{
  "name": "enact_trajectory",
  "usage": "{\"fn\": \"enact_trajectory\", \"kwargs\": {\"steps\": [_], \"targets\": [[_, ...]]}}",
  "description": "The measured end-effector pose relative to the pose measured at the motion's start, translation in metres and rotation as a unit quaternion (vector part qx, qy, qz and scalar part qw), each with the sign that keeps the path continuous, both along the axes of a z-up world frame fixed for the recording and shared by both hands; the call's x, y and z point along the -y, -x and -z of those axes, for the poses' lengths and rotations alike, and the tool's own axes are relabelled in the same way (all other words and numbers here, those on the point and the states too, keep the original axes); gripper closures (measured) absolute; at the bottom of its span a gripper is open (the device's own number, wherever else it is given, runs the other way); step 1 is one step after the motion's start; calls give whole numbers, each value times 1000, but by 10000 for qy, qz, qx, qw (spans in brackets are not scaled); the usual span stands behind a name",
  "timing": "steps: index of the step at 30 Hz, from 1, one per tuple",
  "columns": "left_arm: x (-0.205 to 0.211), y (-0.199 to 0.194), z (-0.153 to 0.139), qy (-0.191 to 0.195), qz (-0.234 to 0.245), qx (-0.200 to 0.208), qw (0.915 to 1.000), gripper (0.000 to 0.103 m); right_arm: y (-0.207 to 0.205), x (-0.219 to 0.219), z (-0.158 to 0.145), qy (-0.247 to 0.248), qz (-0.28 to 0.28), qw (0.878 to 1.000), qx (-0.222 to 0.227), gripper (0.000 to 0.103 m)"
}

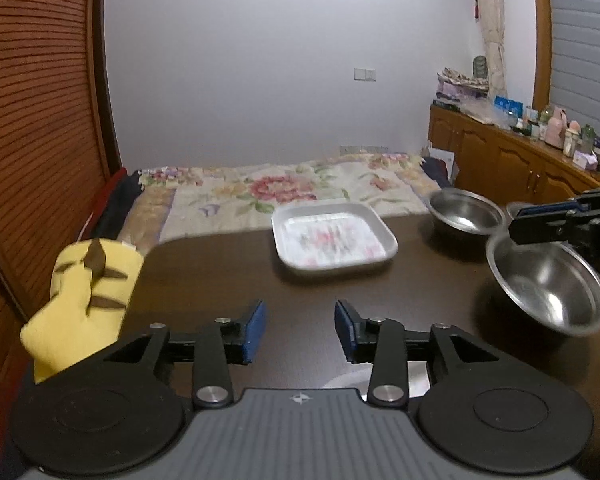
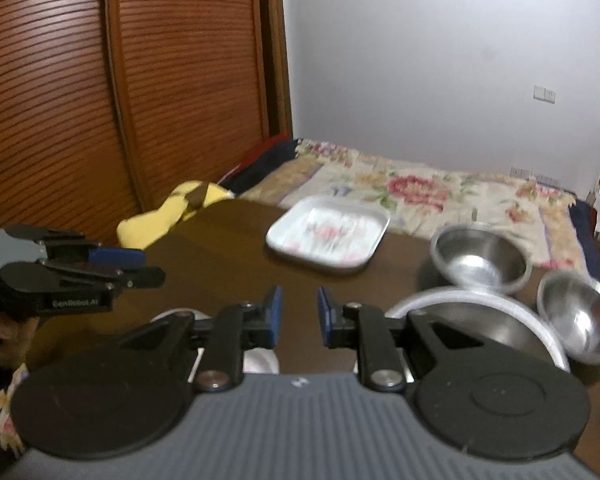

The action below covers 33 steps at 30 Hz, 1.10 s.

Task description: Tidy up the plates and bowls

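A square white plate with a floral print (image 1: 334,238) (image 2: 327,232) sits at the far side of the dark table (image 1: 220,272). Two steel bowls stand on the right: a far one (image 1: 464,210) (image 2: 480,260) and a nearer one (image 1: 548,284) (image 2: 580,320). A round white-rimmed plate (image 2: 480,320) lies under my right gripper's right finger. My left gripper (image 1: 300,330) is open and empty above the table. My right gripper (image 2: 299,316) is open and empty; in the left wrist view it (image 1: 548,224) hovers at the nearer bowl's far rim.
A yellow plush toy (image 1: 84,300) (image 2: 172,212) lies at the table's left edge. A bed with a floral cover (image 1: 280,188) is beyond the table. Wooden louvered doors (image 2: 120,100) stand at the left, a cluttered cabinet (image 1: 520,152) at the right.
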<state>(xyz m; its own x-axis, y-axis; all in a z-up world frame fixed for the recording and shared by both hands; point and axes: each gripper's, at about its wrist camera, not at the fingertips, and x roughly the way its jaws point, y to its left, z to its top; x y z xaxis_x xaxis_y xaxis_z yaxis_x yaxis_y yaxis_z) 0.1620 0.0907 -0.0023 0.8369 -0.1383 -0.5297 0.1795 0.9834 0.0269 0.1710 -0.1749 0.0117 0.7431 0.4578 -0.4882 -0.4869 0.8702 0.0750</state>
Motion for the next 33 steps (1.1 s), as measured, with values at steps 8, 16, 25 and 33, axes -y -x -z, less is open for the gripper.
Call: {"fn": "enact_trajectory", "kwargs": {"steps": [8,16,25,33], "targets": [[3,-59,-19,-97,29,84,9999,53,-58,-2,-14,-43,57,10000,-22,70],[7,-109,-7,-50,71,-57,9999,47,-110,-6,10,107,124,9988,-470,62],[6,-152,20,-2,147,-335,9993,47,-148,-13,38,345,225,9953,-881,62],[8,-174,35,14,189,-489,9986,51,-162,-20,50,588,248,9930,-992,62]]}}
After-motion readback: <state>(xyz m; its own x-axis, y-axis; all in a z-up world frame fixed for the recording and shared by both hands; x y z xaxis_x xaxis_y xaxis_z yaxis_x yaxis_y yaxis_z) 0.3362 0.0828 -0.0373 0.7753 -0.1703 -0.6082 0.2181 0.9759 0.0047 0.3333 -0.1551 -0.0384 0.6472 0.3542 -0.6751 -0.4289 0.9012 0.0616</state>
